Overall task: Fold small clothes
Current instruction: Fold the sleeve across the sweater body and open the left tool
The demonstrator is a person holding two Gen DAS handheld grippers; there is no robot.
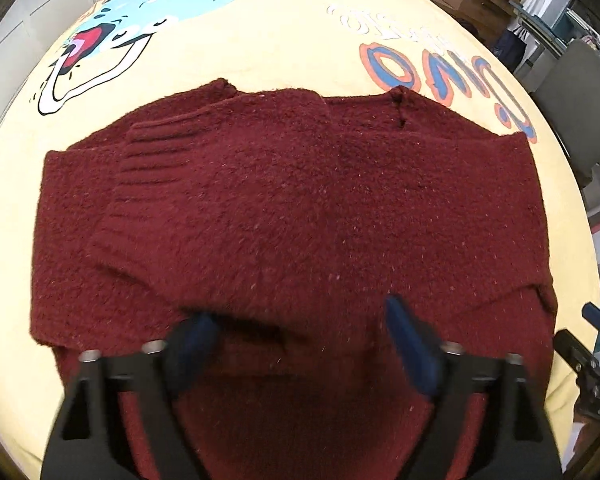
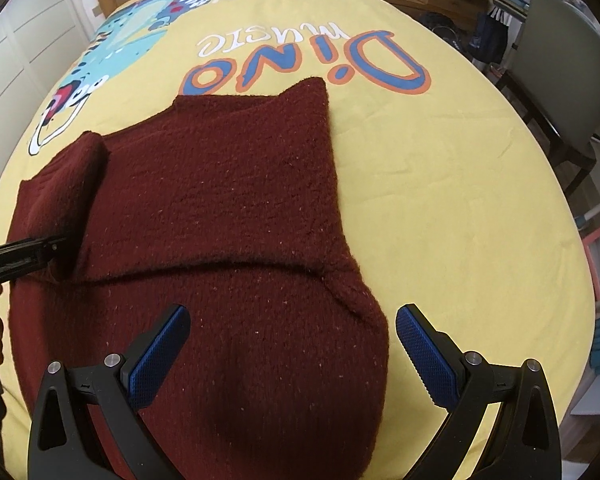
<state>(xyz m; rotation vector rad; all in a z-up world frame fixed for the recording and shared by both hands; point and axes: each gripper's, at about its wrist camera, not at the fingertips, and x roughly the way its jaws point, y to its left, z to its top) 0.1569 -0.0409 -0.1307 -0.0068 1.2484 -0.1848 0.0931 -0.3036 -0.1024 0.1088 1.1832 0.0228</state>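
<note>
The maroon sweater point(image 1: 292, 208) lies partly folded on the yellow dinosaur-print bed cover point(image 2: 440, 208). My left gripper point(image 1: 300, 336) hovers over its near edge, jaws spread. My right gripper point(image 2: 292, 344) straddles its right corner, jaws spread too.

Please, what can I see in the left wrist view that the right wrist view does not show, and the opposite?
Only the left wrist view shows the ribbed cuff folded across the sweater, and the left claw open over the near hem.

Only the right wrist view shows the full "Dino music" print, the chair, and the right claw open around the sweater's right edge.

Both show the maroon sweater on the yellow sheet and the dinosaur picture.
</note>
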